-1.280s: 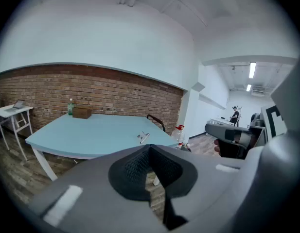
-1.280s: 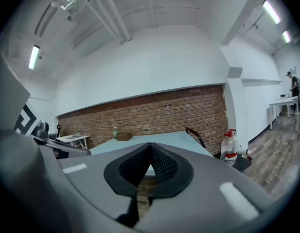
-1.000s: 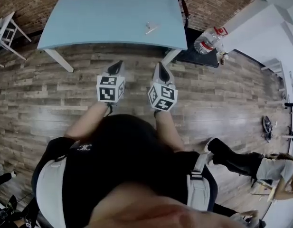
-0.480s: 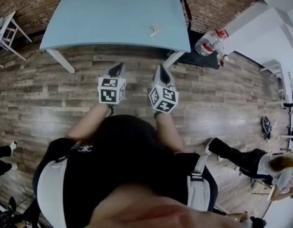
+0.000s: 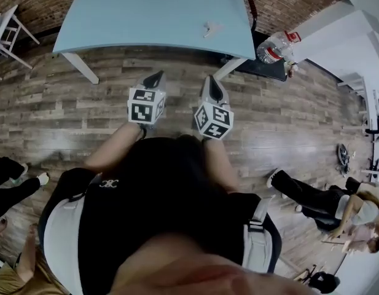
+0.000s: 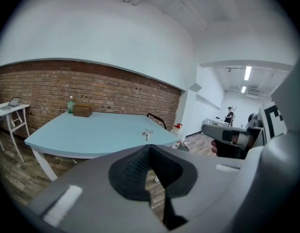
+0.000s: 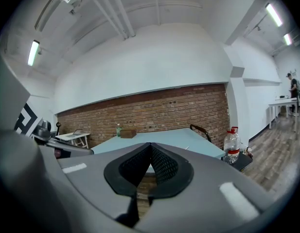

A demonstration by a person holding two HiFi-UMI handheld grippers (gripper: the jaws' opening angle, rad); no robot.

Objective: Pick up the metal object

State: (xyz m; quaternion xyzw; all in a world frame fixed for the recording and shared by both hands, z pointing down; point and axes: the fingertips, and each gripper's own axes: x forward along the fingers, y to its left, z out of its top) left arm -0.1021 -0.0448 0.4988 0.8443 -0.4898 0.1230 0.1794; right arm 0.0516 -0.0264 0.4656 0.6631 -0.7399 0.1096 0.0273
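Note:
A small pale metal object [image 5: 210,28] lies near the right end of the light blue table [image 5: 146,17]; the left gripper view shows the metal object [image 6: 148,133] on the tabletop [image 6: 91,132] too. My left gripper [image 5: 156,79] and right gripper [image 5: 212,88] hang side by side over the wooden floor, short of the table's near edge. Both are shut with nothing between their jaws. In the right gripper view the table [image 7: 181,138] lies ahead past the closed right gripper [image 7: 150,147].
A brown box [image 6: 82,110] and a green bottle [image 6: 70,104] stand at the table's far end by the brick wall. A large water bottle [image 5: 272,48] and a black chair [image 5: 250,8] sit right of the table. People stand at the right [image 5: 318,198] and left [image 5: 8,177].
I have moved forward: the table sits higher in the head view and both grippers are slightly nearer to it. People around me have shifted.

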